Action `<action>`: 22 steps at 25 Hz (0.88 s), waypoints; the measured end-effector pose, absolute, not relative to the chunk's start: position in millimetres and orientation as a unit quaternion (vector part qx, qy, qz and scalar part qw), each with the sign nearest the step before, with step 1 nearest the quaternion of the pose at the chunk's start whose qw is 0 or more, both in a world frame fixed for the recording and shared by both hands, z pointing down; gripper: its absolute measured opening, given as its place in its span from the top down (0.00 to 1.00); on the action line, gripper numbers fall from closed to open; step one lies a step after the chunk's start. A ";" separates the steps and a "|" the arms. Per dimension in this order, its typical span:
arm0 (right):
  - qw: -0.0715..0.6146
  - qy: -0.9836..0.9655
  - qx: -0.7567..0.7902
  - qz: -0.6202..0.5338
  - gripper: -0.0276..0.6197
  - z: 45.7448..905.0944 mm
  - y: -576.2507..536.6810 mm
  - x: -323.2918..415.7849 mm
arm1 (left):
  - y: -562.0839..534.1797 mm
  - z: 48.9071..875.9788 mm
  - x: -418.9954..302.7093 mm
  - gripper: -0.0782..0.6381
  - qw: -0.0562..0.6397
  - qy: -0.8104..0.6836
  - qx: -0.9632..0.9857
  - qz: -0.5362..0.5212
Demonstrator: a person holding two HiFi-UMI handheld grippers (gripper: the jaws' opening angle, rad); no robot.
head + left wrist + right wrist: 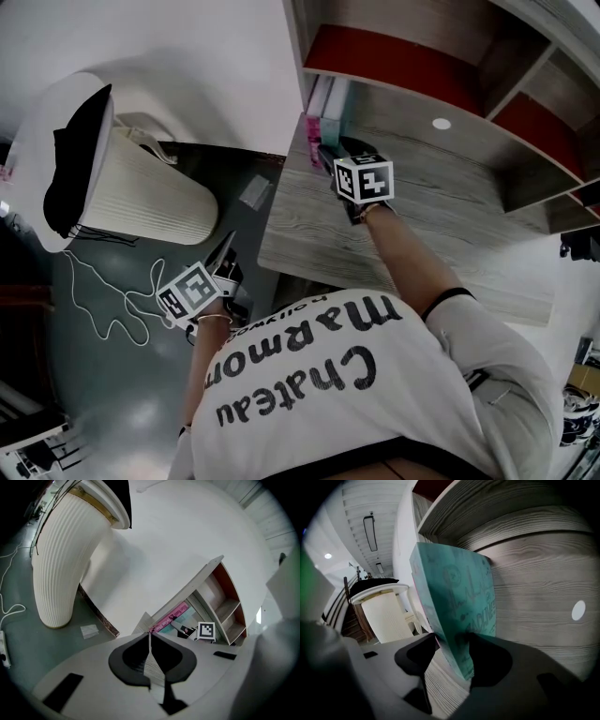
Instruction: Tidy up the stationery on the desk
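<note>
Left tool (150, 638) low, jaws together, right tool (453, 639) reached forward, jaws apart

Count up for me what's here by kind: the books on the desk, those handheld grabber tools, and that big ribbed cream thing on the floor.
Books: 2, a pink book and a teal book, on the desk.
Grippers: 2, the left gripper and the right gripper.
Ribbed cream column on the floor: 1.
Total: 5.
</note>
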State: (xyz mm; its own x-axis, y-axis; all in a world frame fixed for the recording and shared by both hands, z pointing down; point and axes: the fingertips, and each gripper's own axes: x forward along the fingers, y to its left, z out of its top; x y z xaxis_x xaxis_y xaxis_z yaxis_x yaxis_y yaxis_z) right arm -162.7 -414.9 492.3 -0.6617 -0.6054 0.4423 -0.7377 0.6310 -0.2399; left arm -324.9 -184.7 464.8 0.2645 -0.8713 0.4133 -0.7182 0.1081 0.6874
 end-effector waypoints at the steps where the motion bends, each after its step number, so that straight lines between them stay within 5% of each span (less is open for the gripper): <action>1: 0.167 -0.888 0.377 0.201 0.60 492.6 -412.5 -163.0 | -183.7 466.1 -325.1 0.85 0.443 -0.599 0.662 -0.087; 12: 0.158 -0.882 0.379 0.230 0.62 487.9 -372.2 -145.7 | -187.7 457.1 -300.1 0.85 0.435 -0.556 0.703 -0.086; 15: 0.144 -0.869 0.403 0.247 0.75 476.8 -354.5 -133.7 | -189.0 446.5 -292.8 0.85 0.423 -0.542 0.721 -0.084; 22: 0.154 -0.842 0.437 0.276 0.84 475.1 -303.6 -109.1 | -177.4 427.3 -279.8 0.85 0.392 -0.521 0.755 -0.061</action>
State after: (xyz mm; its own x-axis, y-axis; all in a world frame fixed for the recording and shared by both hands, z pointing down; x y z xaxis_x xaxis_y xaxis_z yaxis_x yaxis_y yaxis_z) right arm -109.1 -303.6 475.1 -0.5699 -0.6515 0.5007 -0.8215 0.4652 -0.3297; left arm -279.8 -177.4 427.3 0.4489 -0.8355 0.3168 -0.7396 -0.1484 0.6565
